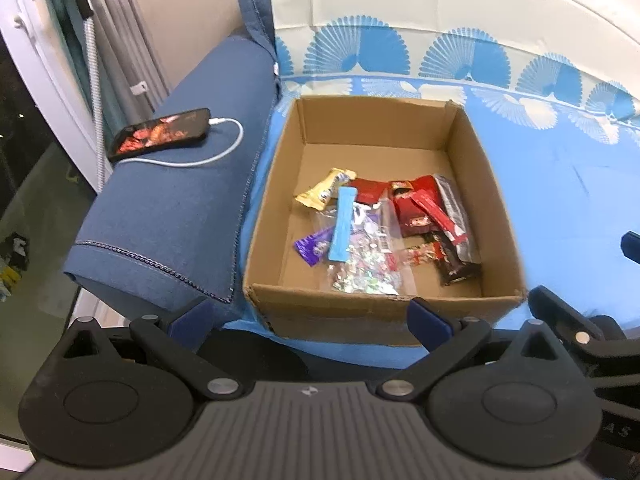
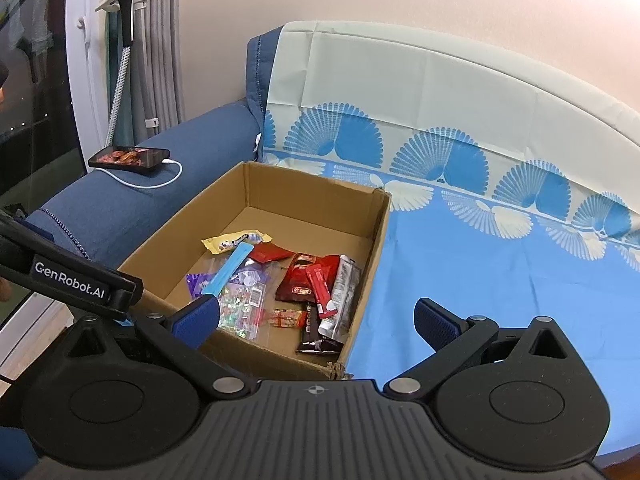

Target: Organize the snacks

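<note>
An open cardboard box (image 1: 280, 184) (image 2: 380, 232) sits on a blue sheet on a sofa. Inside lie several snacks: a yellow wrapper (image 1: 320, 192), a light blue stick (image 1: 343, 224) (image 2: 228, 272), a purple wrapper (image 1: 312, 246), a clear bag of shiny candies (image 1: 368, 268) (image 2: 244, 304), red packets (image 1: 416, 208) (image 2: 308, 276) and a dark bar (image 1: 456, 268). My left gripper (image 1: 310, 318) is open and empty, just in front of the box's near wall. My right gripper (image 2: 316, 320) is open and empty, over the box's near right corner.
A phone (image 1: 160, 134) (image 2: 128, 158) with a white charging cable lies on the blue armrest (image 1: 160, 216) left of the box. The blue patterned sheet (image 2: 500, 272) stretches to the right. A garment steamer (image 2: 120, 40) stands by the curtain at left.
</note>
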`<state>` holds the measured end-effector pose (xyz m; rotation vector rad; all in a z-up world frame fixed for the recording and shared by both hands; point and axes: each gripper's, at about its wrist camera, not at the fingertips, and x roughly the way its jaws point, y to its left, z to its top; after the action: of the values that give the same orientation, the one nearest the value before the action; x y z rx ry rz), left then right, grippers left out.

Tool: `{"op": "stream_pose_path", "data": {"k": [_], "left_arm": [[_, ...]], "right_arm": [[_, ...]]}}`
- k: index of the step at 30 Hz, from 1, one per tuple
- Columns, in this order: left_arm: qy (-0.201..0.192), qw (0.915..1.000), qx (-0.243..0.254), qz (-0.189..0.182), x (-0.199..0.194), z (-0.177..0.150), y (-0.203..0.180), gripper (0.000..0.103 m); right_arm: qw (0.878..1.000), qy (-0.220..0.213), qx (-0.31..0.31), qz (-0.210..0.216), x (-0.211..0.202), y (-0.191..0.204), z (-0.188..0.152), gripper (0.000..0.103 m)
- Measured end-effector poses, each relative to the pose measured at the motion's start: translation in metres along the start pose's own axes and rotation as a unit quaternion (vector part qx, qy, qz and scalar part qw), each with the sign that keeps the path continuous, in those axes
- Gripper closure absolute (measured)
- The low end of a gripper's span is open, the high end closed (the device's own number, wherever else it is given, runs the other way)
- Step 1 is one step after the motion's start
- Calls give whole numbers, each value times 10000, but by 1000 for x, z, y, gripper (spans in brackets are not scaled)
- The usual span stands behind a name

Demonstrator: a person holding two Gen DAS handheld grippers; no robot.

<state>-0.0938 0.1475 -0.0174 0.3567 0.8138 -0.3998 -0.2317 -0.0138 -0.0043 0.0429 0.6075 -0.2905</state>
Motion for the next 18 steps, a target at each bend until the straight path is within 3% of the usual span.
{"op": "stream_pose_path", "data": {"k": [18], "left_arm": [[-27, 10000, -4, 86, -1, 0, 0, 0]], "right_arm": [[10000, -10, 5, 11, 0, -2, -1, 0]]}}
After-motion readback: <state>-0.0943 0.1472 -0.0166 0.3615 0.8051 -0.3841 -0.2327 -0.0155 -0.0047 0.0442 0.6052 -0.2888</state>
